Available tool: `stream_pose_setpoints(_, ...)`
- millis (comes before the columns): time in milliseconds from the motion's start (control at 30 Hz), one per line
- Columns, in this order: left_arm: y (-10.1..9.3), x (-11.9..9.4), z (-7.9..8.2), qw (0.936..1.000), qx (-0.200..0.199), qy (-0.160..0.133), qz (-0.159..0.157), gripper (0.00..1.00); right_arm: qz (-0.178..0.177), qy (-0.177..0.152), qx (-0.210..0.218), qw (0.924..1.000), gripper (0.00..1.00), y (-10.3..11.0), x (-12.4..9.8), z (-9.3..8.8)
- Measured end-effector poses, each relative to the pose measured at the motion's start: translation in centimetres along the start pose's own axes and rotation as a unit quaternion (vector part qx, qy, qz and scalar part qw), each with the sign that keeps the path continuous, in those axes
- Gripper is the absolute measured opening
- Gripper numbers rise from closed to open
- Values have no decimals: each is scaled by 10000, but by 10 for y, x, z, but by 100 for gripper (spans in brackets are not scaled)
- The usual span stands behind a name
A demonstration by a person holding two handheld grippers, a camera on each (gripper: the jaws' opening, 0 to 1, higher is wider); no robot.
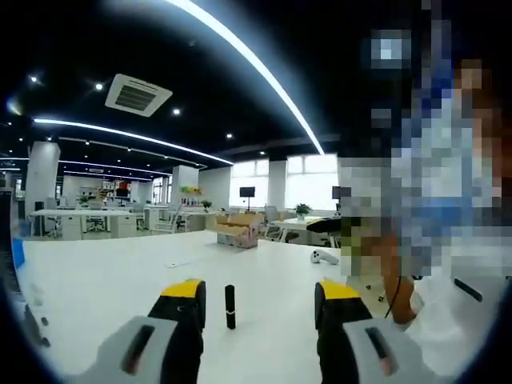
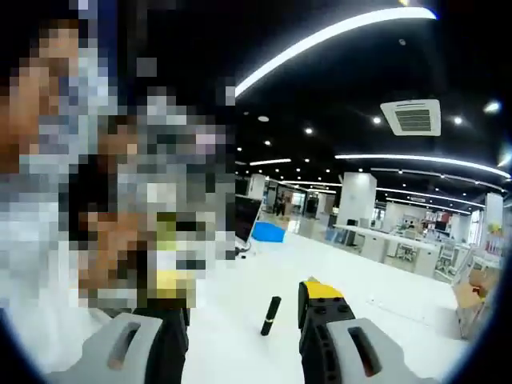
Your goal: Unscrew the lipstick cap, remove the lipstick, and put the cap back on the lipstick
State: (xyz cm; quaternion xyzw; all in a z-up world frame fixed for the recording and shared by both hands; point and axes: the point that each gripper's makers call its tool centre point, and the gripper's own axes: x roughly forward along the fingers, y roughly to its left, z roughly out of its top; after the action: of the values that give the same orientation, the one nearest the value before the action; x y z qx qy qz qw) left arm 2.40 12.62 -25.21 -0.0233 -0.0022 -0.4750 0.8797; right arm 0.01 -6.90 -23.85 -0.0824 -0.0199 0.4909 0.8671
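A black lipstick tube [image 1: 230, 306] stands upright on the white table [image 1: 104, 272], capped, just ahead of my left gripper [image 1: 260, 300] and nearer its left jaw. That gripper is open with nothing between its yellow-tipped jaws. In the right gripper view the same lipstick [image 2: 271, 315] appears tilted, ahead of my right gripper [image 2: 248, 292] and close to its right jaw. The right gripper is open too and holds nothing; its left fingertip is partly hidden by the mosaic.
A person in a white sleeve [image 1: 448, 320] sits at the table's side. A white controller [image 1: 324, 257] lies farther back on the table. A blue object [image 2: 268, 231] rests at the far end. Desks and a cardboard box [image 1: 237, 230] stand beyond.
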Motion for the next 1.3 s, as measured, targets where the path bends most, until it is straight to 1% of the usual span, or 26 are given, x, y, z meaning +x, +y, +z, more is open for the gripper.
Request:
stream_pose_setpoints(267, 1, 0, -1, 10000, 38, 31, 26, 56, 21, 23, -14, 10000, 52, 2, 2, -1)
stream_pose_setpoints(333, 1, -1, 1, 10000, 10, -24, 11, 56, 30, 16, -4, 10000, 52, 2, 1, -1)
stream_pose_setpoints(433, 2, -1, -1, 10000, 20, 22, 34, 56, -2, 21, -3, 10000, 52, 1, 1, -1)
stream_pose_setpoints(567, 2, 0, 0, 10000, -20, -1, 13, 56, -1, 15, 7, 10000, 52, 0, 1, -1)
stream_pose_setpoints(633, 1, 1, -1, 10000, 24, 35, 19, 56, -4, 18, 2, 10000, 52, 0, 1, -1)
stream_pose_setpoints(733, 0, 0, 0, 10000, 4, -13, -1, 56, 11, 15, 7, 10000, 52, 1, 1, -1)
stream_pose_setpoints(833, 0, 0, -1, 10000, 37, 27, 25, 56, -9, 17, 1, 10000, 52, 0, 1, -1)
stream_pose_setpoints(900, 0, -1, 0, 10000, 12, -17, 11, 56, 0, 9, 11, 10000, 52, 1, 1, -1)
stream_pose_setpoints(1033, 0, -1, -2, 10000, 36, 26, 28, 56, -2, 22, 6, 10000, 52, 1, 1, -1)
stream_pose_setpoints(1300, 0, -4, 5, 9999, 25, -110, 45, 55, 24, 48, 40, 10000, 52, 1, 5, -4)
